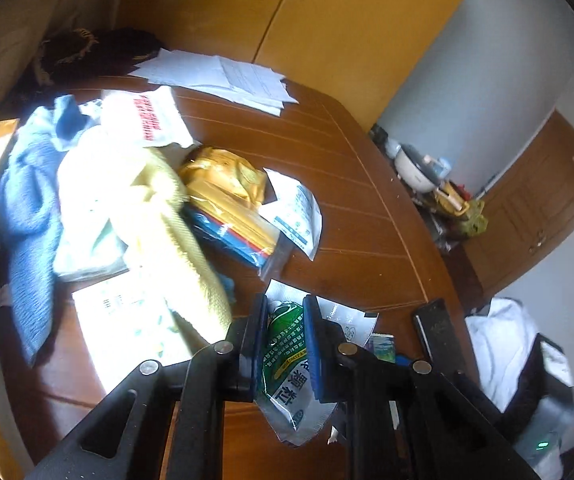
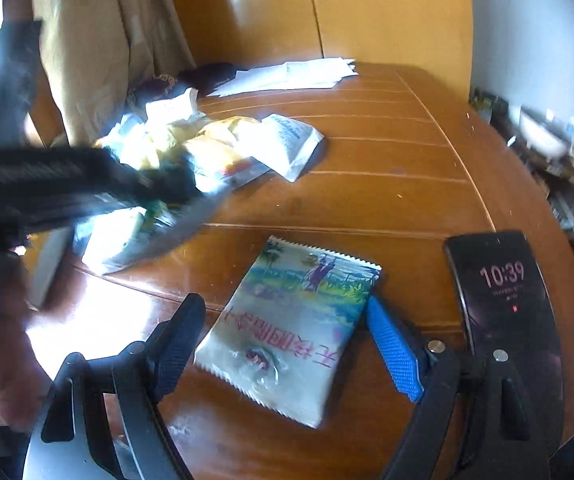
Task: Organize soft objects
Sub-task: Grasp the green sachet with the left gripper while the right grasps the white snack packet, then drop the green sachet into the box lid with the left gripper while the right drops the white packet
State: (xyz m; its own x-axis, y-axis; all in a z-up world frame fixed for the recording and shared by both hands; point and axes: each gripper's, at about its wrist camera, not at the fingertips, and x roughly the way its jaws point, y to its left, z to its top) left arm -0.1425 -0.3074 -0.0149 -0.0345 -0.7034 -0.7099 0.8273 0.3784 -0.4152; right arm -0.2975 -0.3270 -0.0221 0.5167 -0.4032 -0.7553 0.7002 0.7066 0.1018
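Wooden table (image 2: 387, 168) (phone (image 2: 507, 292) right-view only)

2 towels (image 1: 27, 208), 1 phone (image 2: 507, 292), 4 sachets (image 2: 295, 340), paper stack (image 1: 223, 76)

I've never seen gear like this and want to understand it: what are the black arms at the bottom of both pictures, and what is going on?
They are hand-held claws, one in each of a person's hands, each with a camera looking along its fingers. The left-hand view shows the left claw shut on a green sachet above a wooden table with towels and packets. The right-hand view shows the right claw open around a white sachet lying flat, beside a phone.
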